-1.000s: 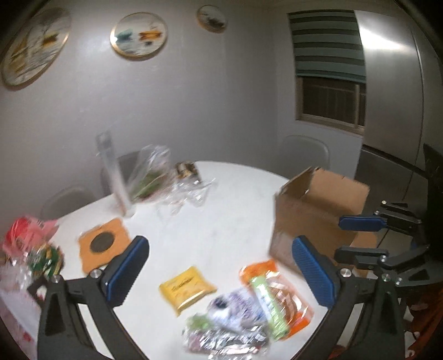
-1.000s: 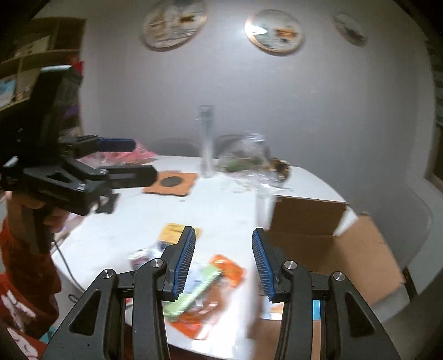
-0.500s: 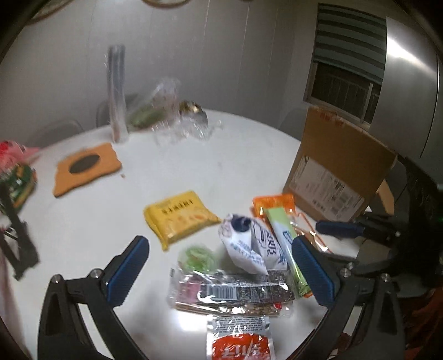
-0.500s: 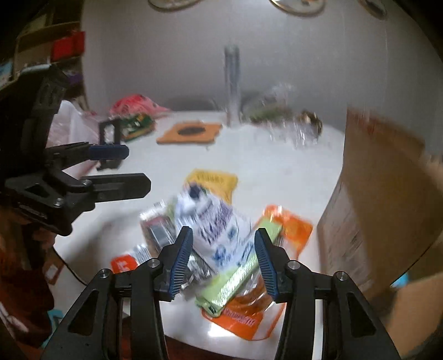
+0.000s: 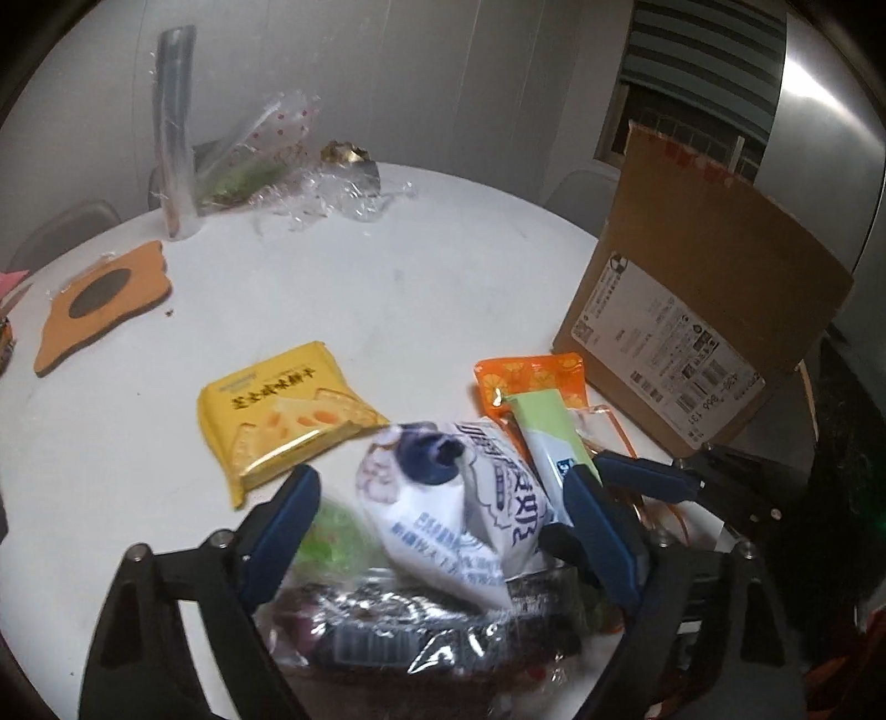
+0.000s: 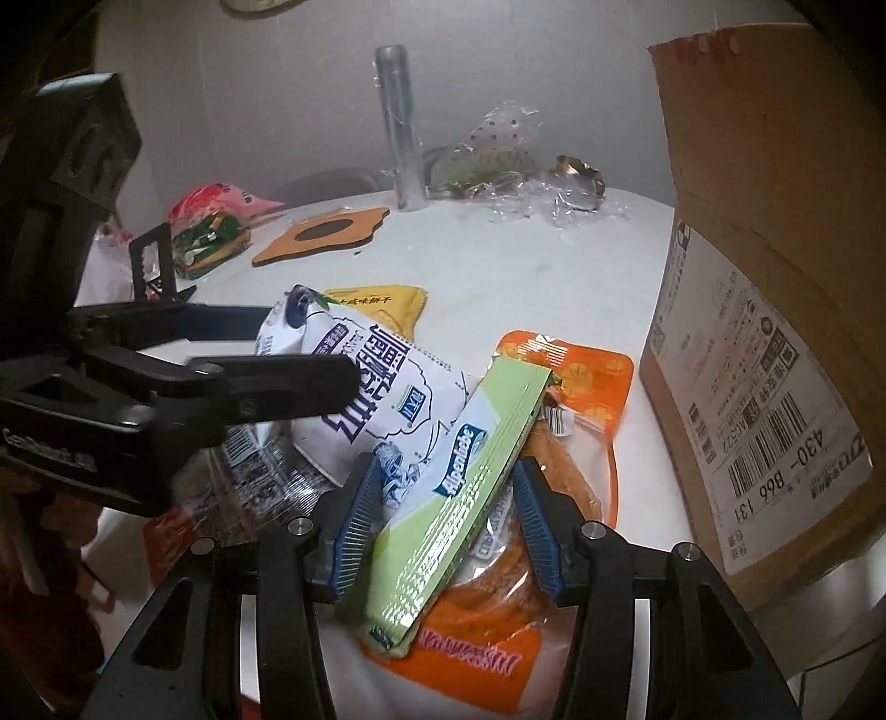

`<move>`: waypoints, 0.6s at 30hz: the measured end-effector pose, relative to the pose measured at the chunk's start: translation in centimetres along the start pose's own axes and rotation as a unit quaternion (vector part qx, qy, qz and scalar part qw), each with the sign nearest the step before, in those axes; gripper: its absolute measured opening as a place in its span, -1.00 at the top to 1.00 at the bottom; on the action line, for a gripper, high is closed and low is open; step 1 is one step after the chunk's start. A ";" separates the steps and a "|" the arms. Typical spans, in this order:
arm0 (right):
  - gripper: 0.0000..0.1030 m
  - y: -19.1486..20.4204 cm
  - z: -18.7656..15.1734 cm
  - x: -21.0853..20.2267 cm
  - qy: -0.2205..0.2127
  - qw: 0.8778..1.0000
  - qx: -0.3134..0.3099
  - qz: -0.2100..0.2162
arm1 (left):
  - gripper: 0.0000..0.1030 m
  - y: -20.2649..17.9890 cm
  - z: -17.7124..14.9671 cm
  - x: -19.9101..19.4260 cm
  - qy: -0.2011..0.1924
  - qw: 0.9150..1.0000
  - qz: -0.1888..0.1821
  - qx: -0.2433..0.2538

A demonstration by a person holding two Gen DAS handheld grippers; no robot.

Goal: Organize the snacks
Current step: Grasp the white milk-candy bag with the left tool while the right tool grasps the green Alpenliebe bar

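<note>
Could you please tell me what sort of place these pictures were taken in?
Most likely a home dining area. A round white table has chairs tucked around it, a steel fridge stands beside a window, and a decorative plate hangs on the wall.

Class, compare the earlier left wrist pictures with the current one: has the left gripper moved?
Yes. The left gripper has come down toward the table; the white milk pouch now sits between its fingers, which have just been closing.
</note>
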State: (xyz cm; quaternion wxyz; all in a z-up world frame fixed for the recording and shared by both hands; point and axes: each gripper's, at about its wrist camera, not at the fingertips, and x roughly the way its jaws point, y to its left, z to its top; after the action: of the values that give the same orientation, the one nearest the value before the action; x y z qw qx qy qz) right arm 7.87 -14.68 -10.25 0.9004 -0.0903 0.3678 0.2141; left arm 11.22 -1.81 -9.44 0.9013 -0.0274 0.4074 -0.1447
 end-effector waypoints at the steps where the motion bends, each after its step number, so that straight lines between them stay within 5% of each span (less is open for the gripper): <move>1: 0.11 0.0 0.1 -0.1 -0.002 1.000 -0.005 -0.003 | -0.41 -0.1 0.0 0.3 0.006 1.000 -0.003 0.000; 5: 0.11 -0.1 0.2 -0.2 -0.006 1.000 -0.018 -0.019 | -0.26 -0.1 0.1 1.5 0.020 1.000 0.000 0.002; 8: 0.13 -0.6 0.0 -0.5 0.000 1.000 -0.018 -0.014 | 0.08 -0.5 0.2 1.9 0.029 0.999 -0.012 0.004; 18: 0.13 -1.1 -0.3 -1.3 0.002 1.000 -0.019 -0.010 | 0.37 -0.9 0.1 0.9 0.018 1.000 -0.013 0.003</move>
State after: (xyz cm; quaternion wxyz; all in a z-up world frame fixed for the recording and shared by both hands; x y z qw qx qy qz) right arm 7.36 -16.19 -9.52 0.9000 -0.1114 0.3644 0.2116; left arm 11.65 -2.89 -9.87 0.8918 -0.0277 0.4228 -0.1584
